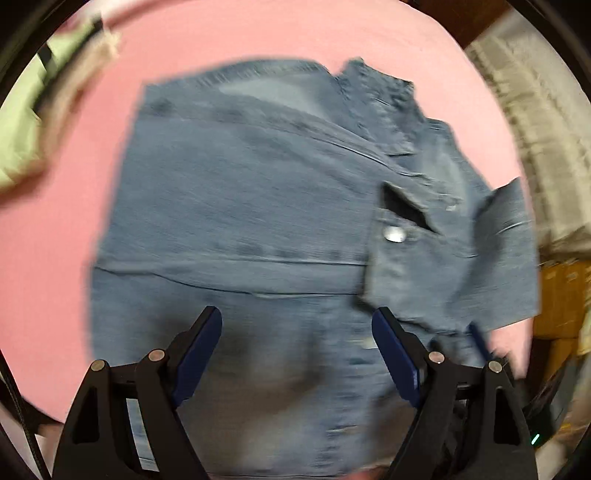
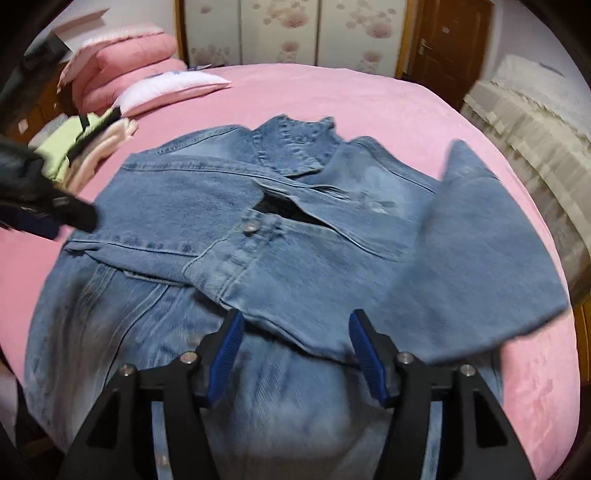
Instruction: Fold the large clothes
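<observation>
Pink bedsheet [image 2: 388, 99] fills most of both views; denim jacket [image 2: 258, 236] lies spread on it, centre of frame in both wrist views, collar [image 2: 295, 144] toward the top, hem running under the grippers at the bottom; one sleeve [image 2: 280, 273] is folded across the jacket's chest, cuff at mid-frame with a metal button [image 2: 249, 225] showing; second sleeve [image 2: 476, 236] sticks out to the right side of the right wrist view, lying partly on the sheet; left wrist view is motion-blurred, jacket [image 1: 240, 206] still readable, same button [image 1: 394, 234] right of centre. Stack of pink quilts [image 2: 122, 62] and a pillow [image 2: 173, 86] upper left of the right wrist view; pile of folded clothes [image 2: 92, 144], green and pale pink, just below them at the left edge. Flowered wardrobe doors [image 2: 288, 29] along the top; brown door [image 2: 448, 44] upper right. Right gripper [image 2: 295, 350] bottom centre, blue pads apart, nothing between them, above the lower jacket front; left gripper [image 1: 297, 354] likewise spread wide over denim, holding nothing; it also appears as a dark blurred shape [image 2: 48, 206] at the left edge of the right wrist view.
</observation>
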A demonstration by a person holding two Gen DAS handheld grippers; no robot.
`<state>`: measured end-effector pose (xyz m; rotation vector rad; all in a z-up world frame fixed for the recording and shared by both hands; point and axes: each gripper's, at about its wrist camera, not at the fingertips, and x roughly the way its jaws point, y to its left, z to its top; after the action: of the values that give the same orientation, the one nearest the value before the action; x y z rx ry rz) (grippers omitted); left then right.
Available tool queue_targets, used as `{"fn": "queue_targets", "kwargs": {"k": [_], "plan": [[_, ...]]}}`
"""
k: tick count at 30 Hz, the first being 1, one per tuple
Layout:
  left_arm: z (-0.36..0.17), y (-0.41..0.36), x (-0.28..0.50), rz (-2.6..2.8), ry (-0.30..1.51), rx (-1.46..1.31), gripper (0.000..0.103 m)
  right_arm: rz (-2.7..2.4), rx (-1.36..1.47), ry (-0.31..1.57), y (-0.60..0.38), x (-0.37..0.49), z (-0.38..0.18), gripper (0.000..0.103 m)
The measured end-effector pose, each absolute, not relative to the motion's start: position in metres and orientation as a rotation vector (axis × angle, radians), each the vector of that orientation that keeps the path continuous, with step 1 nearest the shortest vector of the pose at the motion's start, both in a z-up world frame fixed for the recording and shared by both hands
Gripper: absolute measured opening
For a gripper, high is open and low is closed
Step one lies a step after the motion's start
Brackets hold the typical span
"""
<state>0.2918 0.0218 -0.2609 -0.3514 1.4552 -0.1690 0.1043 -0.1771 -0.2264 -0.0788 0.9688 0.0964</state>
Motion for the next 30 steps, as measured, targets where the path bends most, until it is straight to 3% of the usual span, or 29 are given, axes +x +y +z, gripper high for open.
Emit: {"fn": "queue_targets", "kwargs": {"k": [5,10,12,14,16,19,24,30], "plan": [[-0.309,-0.006,0.294,-0.148,1.565,-0.593,0.082,-0.001,0.056,0.984,-0.213,0.081,-0.219,0.064],[-0.329,-0.035,0.289,-0.055,1.566,-0.574,0.082,-0.169,0.190,1.014,-0.261,0.064,-0.226,0.064],[-0.330,-0.045,0.291,-0.033,1.548,-0.561,0.074,-0.235,0.255,1.032,-0.283,0.061,-0.231,0.064],[-0.331,-0.054,0.294,-0.025,1.548,-0.581,0.043,-0.291,0.308,1.039,-0.303,0.061,-0.234,0.064],[-0.333,-0.063,0.296,-0.040,1.537,-0.639,0.022,-0.342,0.357,1.041,-0.326,0.066,-0.239,0.064],[-0.320,-0.079,0.296,-0.030,1.454,-0.663,0.015,-0.347,0.391,1.077,-0.352,0.080,-0.249,0.064],[-0.275,-0.101,0.309,-0.124,1.286,-0.736,0.013,-0.247,0.377,1.122,-0.372,0.105,-0.259,0.064],[-0.173,-0.108,0.364,-0.243,1.012,-0.837,0.011,-0.108,0.294,1.159,-0.375,0.130,-0.261,0.064]]}}
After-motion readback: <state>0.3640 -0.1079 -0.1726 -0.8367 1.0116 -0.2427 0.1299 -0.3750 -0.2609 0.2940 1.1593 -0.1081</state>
